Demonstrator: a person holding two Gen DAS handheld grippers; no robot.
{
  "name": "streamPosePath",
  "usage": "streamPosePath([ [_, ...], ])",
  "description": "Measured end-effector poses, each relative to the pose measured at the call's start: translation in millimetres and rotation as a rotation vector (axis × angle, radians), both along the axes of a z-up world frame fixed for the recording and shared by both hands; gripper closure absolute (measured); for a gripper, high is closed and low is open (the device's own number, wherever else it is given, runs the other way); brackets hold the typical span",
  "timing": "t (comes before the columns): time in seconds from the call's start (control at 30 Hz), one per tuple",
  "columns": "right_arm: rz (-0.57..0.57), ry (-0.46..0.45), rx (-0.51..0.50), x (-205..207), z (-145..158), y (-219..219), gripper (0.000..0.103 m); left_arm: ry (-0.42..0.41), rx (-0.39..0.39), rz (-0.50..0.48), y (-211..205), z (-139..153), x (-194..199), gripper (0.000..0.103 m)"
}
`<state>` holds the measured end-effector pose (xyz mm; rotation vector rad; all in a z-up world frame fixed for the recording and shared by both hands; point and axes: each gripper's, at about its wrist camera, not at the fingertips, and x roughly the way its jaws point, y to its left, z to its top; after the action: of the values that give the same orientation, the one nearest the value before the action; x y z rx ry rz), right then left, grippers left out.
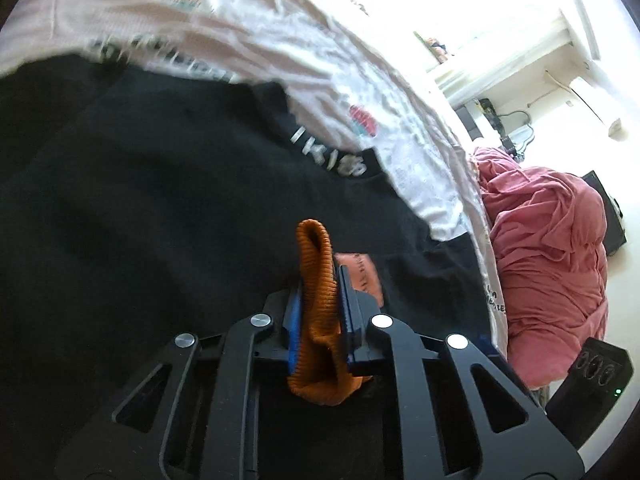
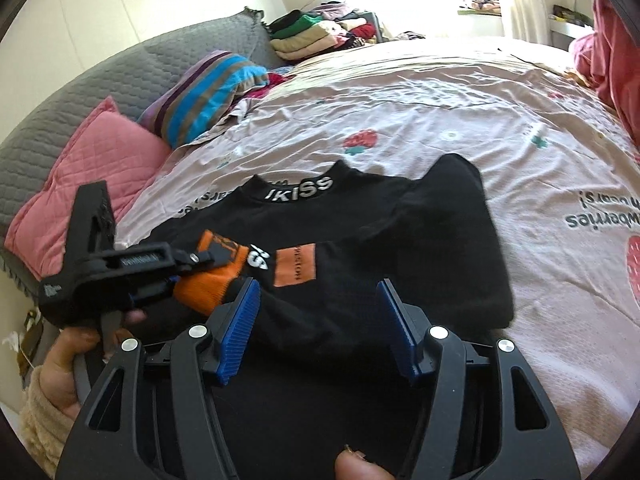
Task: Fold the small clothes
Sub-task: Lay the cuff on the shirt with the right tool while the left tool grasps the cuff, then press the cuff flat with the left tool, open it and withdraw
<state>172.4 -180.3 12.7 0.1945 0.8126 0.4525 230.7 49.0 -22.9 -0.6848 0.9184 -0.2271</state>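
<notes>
The small top is black with white lettering on its collar, an orange patch on the chest and an orange ribbed cuff. The bed's sheet is pale pink with red strawberries. One pillow is pink quilted, another blue, brown and purple striped.

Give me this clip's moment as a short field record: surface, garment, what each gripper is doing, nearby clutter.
surface: pink strawberry-print bedsheet
garment: small black long-sleeved top with white-lettered collar, lying flat on the bedsheet
left gripper: shut on the top's orange ribbed sleeve cuff
right gripper: open, blue pads apart above the top's lower part, nothing gripped
clutter: pink quilted pillow, striped cushion, stack of folded clothes at the far edge
</notes>
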Motion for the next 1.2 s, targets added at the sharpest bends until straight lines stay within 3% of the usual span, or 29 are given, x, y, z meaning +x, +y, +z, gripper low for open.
streamPosePath([
  [0.1,-0.022,-0.007,-0.015,-2.4,-0.1,-10.6,0.044,-0.065,-0.050,-0.009,4.5,25.1,-1.8,0.098],
  [0.33,-0.062,0.001,-0.028,1.3,-3.5,-23.7,0.044,-0.197,0.043,0.033,21.8,78.9,-15.6,0.098],
  [0.7,-0.072,0.012,-0.105,14.2,-12.7,-6.1,0.044,-0.121,0.067,0.111,65.6,51.5,-26.8,0.101],
  [0.97,-0.056,0.011,-0.152,22.6,-14.8,11.1,0.044,-0.141,0.172,0.168,76.9,57.1,-39.7,0.101],
  [1.2,-0.023,0.015,-0.193,34.7,-17.1,28.2,0.040,-0.091,0.204,0.074,57.3,41.6,-26.6,0.101],
])
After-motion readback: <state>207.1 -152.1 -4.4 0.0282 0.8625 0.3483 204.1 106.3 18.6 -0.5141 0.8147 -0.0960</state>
